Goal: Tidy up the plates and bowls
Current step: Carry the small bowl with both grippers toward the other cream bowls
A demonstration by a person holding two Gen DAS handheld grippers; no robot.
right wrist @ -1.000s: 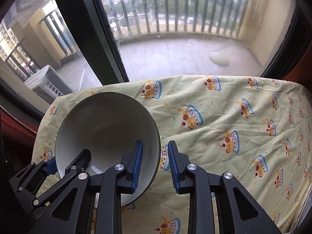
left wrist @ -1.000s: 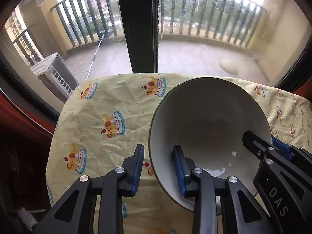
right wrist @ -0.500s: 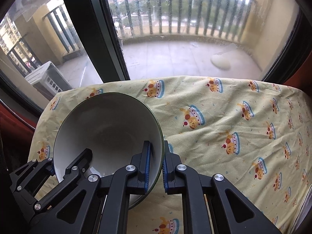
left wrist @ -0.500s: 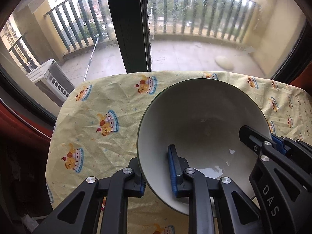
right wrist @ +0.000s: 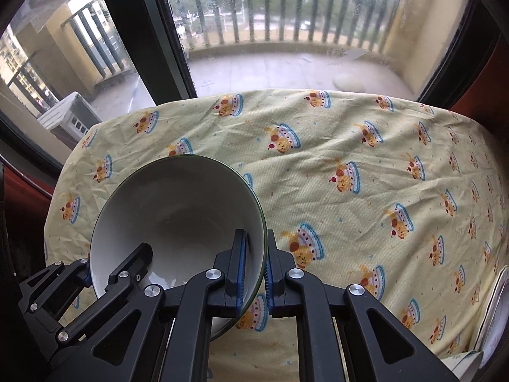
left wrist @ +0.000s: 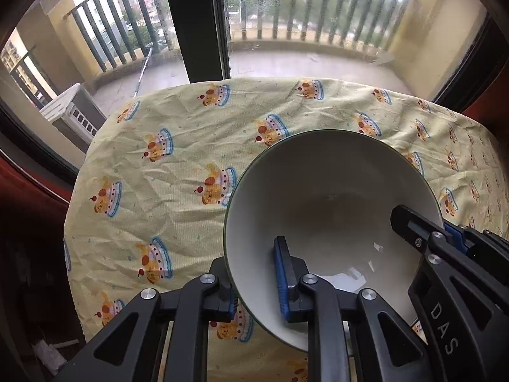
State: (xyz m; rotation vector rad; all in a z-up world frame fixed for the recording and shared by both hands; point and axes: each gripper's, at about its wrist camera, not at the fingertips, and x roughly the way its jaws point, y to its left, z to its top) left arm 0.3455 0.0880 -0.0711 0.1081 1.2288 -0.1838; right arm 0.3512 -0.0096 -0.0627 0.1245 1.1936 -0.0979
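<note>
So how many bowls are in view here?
1. The bowl sits on the yellow tablecloth, its rim pinched by the left gripper and right gripper. Others may be out of frame.

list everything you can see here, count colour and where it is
bowl: one, white inside with a dark green rim, over the cloth, gripped on both sides
tablecloth: one, pale yellow with a cake print, covering the table
white object: one, partly seen at the cloth's right edge in the right wrist view; cannot tell what it is
window frame: dark, behind the table
balcony railing: dark bars, outside the glass
air conditioner unit: one, white, outside at the left
left claw: black with blue pads, shut on the bowl's rim
right claw: black with blue pads, shut on the opposite rim
</note>
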